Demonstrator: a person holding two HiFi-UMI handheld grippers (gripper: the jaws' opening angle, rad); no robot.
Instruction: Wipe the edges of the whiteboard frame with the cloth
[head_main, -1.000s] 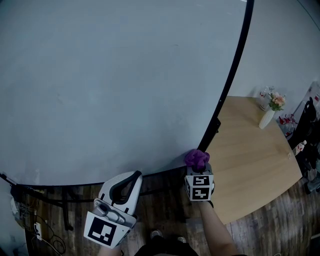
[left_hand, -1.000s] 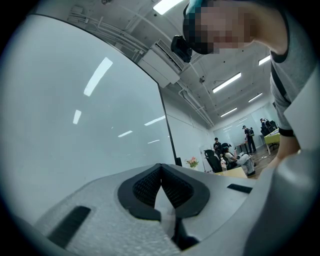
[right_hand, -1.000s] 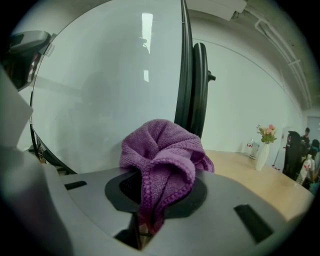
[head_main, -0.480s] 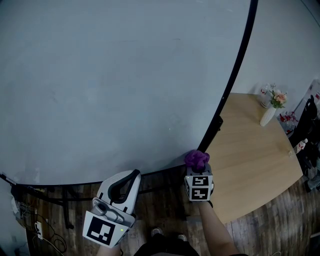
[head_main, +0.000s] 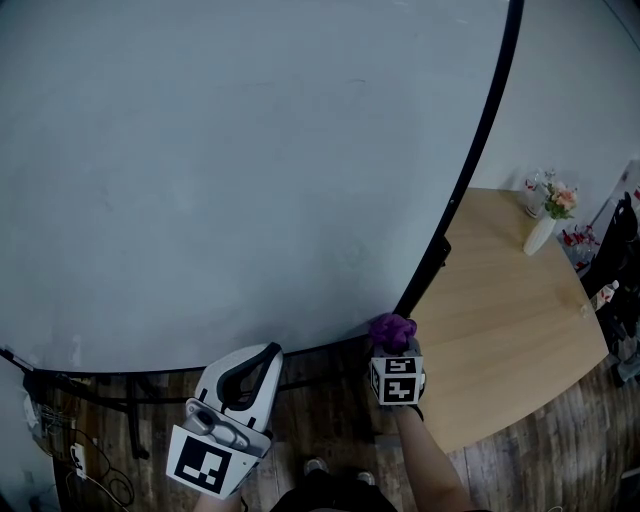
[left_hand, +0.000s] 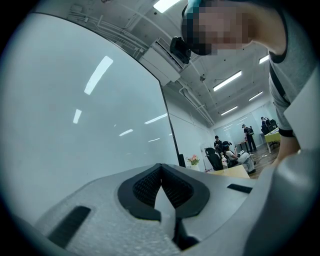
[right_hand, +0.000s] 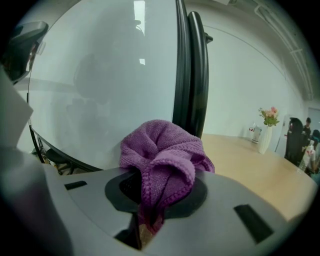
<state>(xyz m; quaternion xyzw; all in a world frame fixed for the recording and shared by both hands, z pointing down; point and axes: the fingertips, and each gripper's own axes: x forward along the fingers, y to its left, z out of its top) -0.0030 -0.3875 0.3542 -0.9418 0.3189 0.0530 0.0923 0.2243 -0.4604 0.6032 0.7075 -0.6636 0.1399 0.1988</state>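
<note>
A large whiteboard with a thin black frame fills most of the head view. My right gripper is shut on a bunched purple cloth, held just below the board's lower right corner. In the right gripper view the purple cloth bulges out of the jaws, right in front of the black frame's vertical edge. My left gripper hangs below the board's bottom edge, shut with nothing between its jaws; in the left gripper view the left gripper points along the whiteboard.
A light wooden table stands right of the board, with a white vase of flowers at its far end. The board's black stand legs and cables lie on the wood floor at lower left. People sit far off.
The head view has shifted slightly, and the right gripper with the cloth has moved a little down, now just below the board's corner. The left gripper has stayed put.
</note>
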